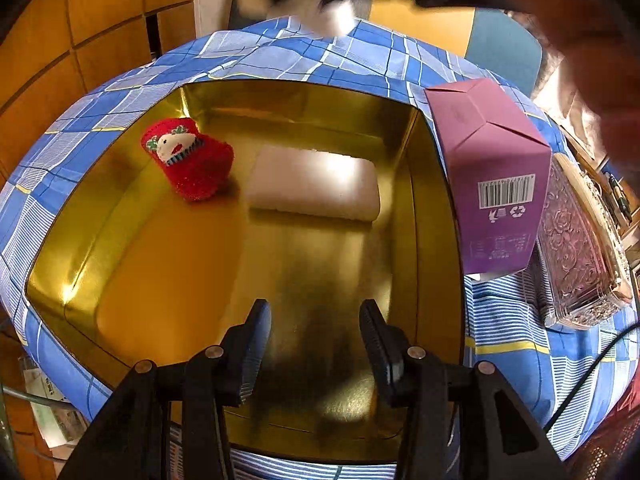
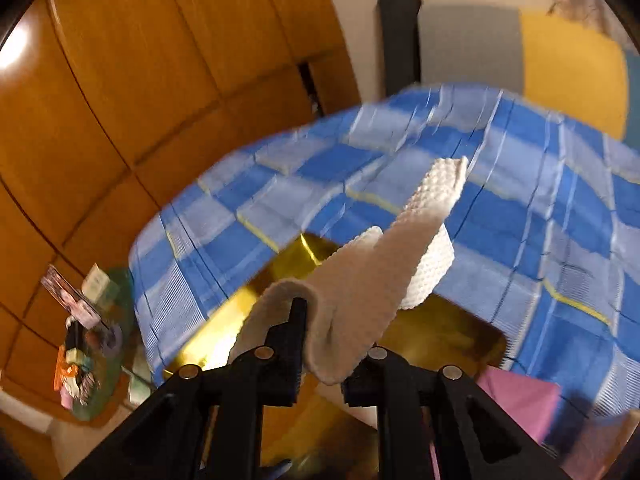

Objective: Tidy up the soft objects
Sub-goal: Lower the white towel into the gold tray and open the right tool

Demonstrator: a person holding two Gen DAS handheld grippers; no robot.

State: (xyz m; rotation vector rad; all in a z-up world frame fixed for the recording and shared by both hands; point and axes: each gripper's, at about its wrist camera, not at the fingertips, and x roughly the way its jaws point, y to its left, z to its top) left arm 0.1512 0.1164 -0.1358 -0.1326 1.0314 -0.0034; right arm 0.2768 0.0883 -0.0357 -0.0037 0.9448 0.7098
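Note:
An open gold tin (image 1: 436,208) sits on a blue checked cloth (image 1: 280,56). A red knitted stocking with a snowman (image 1: 188,158) lies at its far left, with a folded white towel (image 1: 316,184) beside it. My left gripper (image 1: 316,312) hangs open over the tin's near part, holding nothing. In the right wrist view, my right gripper (image 2: 328,320) is shut on a white waffle-weave cloth (image 2: 392,264). The cloth drapes over the left finger (image 2: 298,312) and trails forward above a corner of the tin (image 2: 440,328). Its right finger is hidden by the cloth.
A purple carton (image 1: 496,176) leans at the tin's right edge, with an embossed glass box (image 1: 576,248) beyond it. A blurred arm (image 1: 592,40) crosses the upper right. Wooden panels (image 2: 120,80) stand behind the table. A cluttered round side table (image 2: 92,344) is at the left.

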